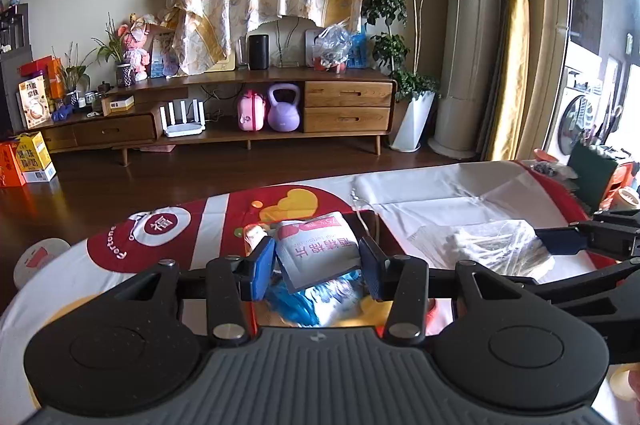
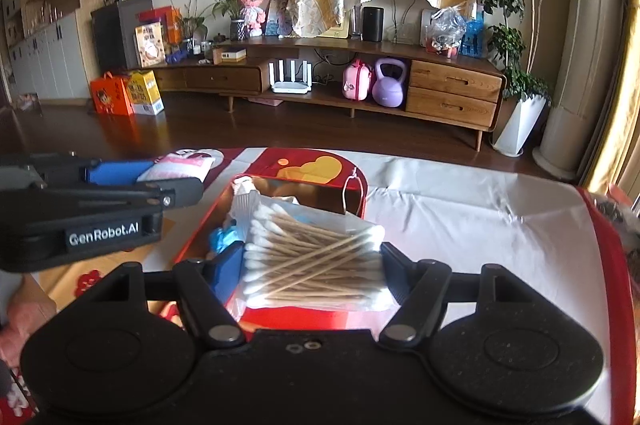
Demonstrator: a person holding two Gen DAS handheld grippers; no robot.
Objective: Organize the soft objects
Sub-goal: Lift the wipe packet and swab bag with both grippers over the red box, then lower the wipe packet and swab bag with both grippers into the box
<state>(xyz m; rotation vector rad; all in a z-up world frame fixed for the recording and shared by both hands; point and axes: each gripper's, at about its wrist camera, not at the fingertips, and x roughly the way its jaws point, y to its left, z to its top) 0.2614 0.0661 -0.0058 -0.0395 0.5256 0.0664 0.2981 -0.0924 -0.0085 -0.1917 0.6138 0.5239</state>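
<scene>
My left gripper [image 1: 318, 259] is shut on a white and pink packet of cotton pads [image 1: 316, 249] and holds it above an open red box. In the right wrist view the same gripper [image 2: 160, 181] enters from the left with that packet [image 2: 180, 167] in its blue pads. My right gripper [image 2: 312, 269] is shut on a clear bag of wooden cotton swabs [image 2: 316, 261], held over the near end of the red box [image 2: 358, 185]. Blue and white soft packs [image 2: 224, 237] lie inside the box. The left wrist view shows the right gripper [image 1: 552, 249] and its bag [image 1: 504, 245] at the right.
The box stands on a table covered with a red and white printed cloth [image 2: 460, 209]. A green pad [image 1: 592, 177] and a tape roll [image 1: 628, 197] sit at the table's far right. Beyond the dark wood floor is a low wooden TV cabinet [image 1: 344, 105]. A hand [image 2: 16, 325] shows at lower left.
</scene>
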